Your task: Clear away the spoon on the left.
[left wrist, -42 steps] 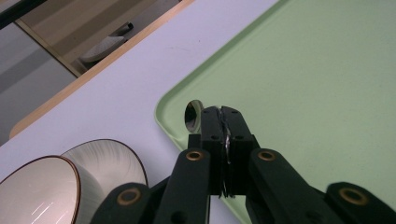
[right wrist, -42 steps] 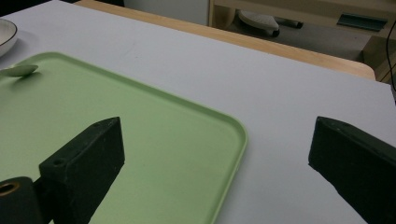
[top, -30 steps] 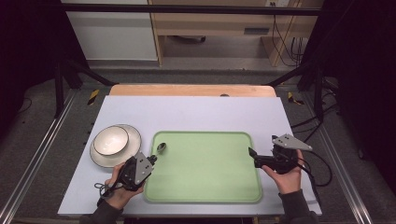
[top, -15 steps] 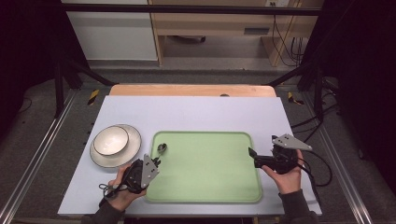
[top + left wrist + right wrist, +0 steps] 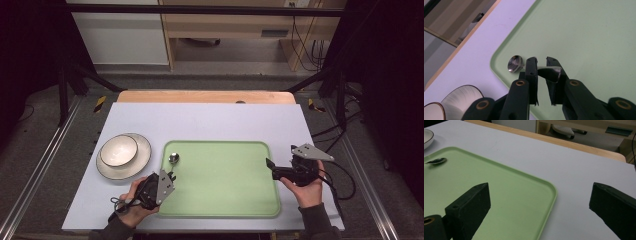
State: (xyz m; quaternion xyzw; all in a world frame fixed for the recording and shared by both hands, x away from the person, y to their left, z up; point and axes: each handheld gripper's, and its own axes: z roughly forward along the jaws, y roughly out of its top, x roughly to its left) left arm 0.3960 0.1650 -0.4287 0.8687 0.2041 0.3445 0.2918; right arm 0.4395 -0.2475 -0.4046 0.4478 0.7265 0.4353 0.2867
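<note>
Left gripper (image 5: 541, 60) sits at the near left corner of the green tray (image 5: 225, 200), its jaws a narrow gap apart and just now opening; the spoon (image 5: 515, 63) handle lies between them, and whether the pads press on it cannot be told. That spoon rests on the tray's left edge, its bowl pointing toward the far side, just right of the white bowl (image 5: 118, 150) standing on a plate (image 5: 142, 162). Right gripper (image 5: 270, 167) hovers over the tray's right edge with jaws spread wide and nothing between them. No readable writing or brand shows on the tray, crockery or white table (image 5: 225, 120).
</note>
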